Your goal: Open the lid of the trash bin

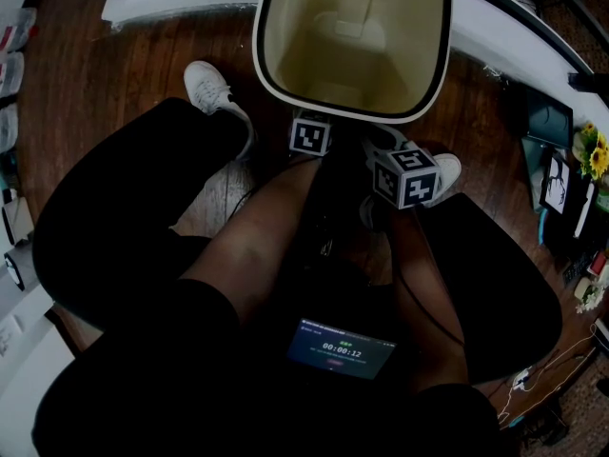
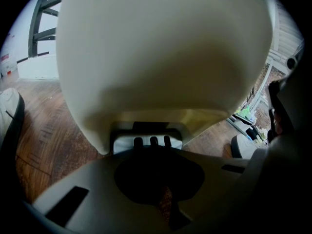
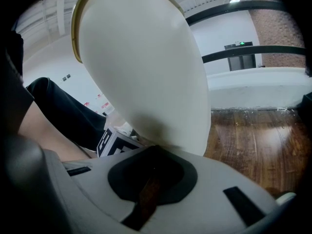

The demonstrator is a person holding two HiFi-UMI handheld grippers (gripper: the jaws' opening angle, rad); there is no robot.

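Grippers at the open bin's near rim
The left gripper (image 1: 311, 134) and right gripper (image 1: 405, 176) touched the cream trash bin (image 1: 285, 36), jaws nearly together, empty.

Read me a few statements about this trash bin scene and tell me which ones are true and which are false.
1. The floor is dark wood. True.
2. In the head view, a closed lid covers the trash bin. False: that view looks down into the bin's cream inside.
3. The person's shoe is white. True.
4. Both grippers are at the bin's far side. False: the left gripper and the right gripper are at its near side, by the person's knees.
5. A lit screen shows low in the head view, near the person's lap. True.
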